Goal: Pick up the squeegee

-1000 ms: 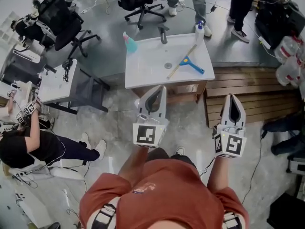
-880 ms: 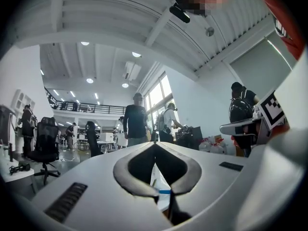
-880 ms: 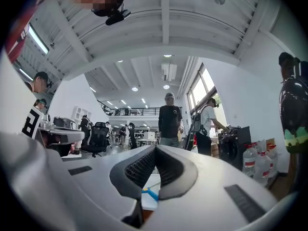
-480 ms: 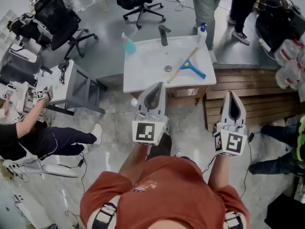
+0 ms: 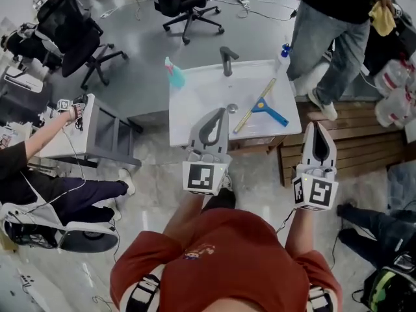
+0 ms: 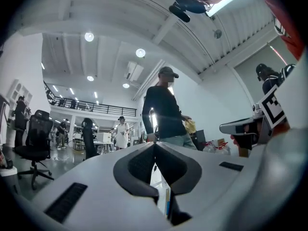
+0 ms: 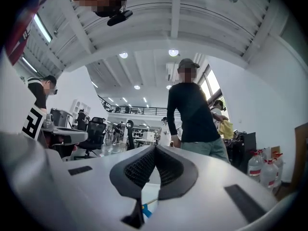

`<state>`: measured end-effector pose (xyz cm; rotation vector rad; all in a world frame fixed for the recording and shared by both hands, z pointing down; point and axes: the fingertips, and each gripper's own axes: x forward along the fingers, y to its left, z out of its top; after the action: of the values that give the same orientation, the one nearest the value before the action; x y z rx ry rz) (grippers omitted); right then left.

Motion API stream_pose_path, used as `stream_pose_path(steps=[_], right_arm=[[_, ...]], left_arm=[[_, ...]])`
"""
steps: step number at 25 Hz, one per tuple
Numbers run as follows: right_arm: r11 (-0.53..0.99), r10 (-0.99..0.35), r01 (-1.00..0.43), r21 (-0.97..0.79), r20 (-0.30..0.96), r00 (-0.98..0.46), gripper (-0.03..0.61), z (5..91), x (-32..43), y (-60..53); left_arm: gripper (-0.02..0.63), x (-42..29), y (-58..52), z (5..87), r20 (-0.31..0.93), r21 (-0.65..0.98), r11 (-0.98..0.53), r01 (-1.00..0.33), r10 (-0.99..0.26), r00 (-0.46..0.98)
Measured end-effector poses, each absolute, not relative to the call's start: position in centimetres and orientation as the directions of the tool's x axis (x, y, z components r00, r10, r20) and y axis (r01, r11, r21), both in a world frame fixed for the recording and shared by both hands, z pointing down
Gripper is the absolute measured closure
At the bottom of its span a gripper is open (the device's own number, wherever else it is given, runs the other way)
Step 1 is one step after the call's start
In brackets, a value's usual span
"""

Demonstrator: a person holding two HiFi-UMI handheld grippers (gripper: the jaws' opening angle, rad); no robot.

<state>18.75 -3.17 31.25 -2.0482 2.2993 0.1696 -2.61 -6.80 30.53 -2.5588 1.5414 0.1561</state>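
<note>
A squeegee with a blue head and a pale wooden handle lies on the right part of a white sink top. A sliver of its blue head shows low between the jaws in the right gripper view. My left gripper is shut and empty, its tip over the sink top's near edge. My right gripper is shut and empty too, off the sink's right side above wooden boards. Both point almost level, so their own views look over the sink into the room.
On the sink top stand a black faucet, a teal spray bottle and a white bottle with a blue cap. A standing person is at the sink's far right corner. A grey table and office chairs are left.
Both grippers and I have come closer to the sink; it sits lower and larger in view. The standing person has stepped up to its far right corner.
</note>
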Motion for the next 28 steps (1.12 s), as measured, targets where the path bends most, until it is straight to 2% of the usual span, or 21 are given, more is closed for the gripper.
stream_pose_path(steps=[17,28], right_arm=[[0.044,-0.997,-0.995,0.095,-0.065,-0.051,0.571,31.6,11.8,-19.7],[-0.006,-1.0,-0.995,0.101,-0.004,0.005,0.571,33.9,12.6,-22.7]], left_arm=[[0.595,-8.6,-24.9,32.0,-0.141,-0.051,-0.543,-0.838,-0.827,0.544],[0.595,-6.8,-28.8,33.9,-0.113,-0.026,-0.598,-0.801,-0.794,0.597]])
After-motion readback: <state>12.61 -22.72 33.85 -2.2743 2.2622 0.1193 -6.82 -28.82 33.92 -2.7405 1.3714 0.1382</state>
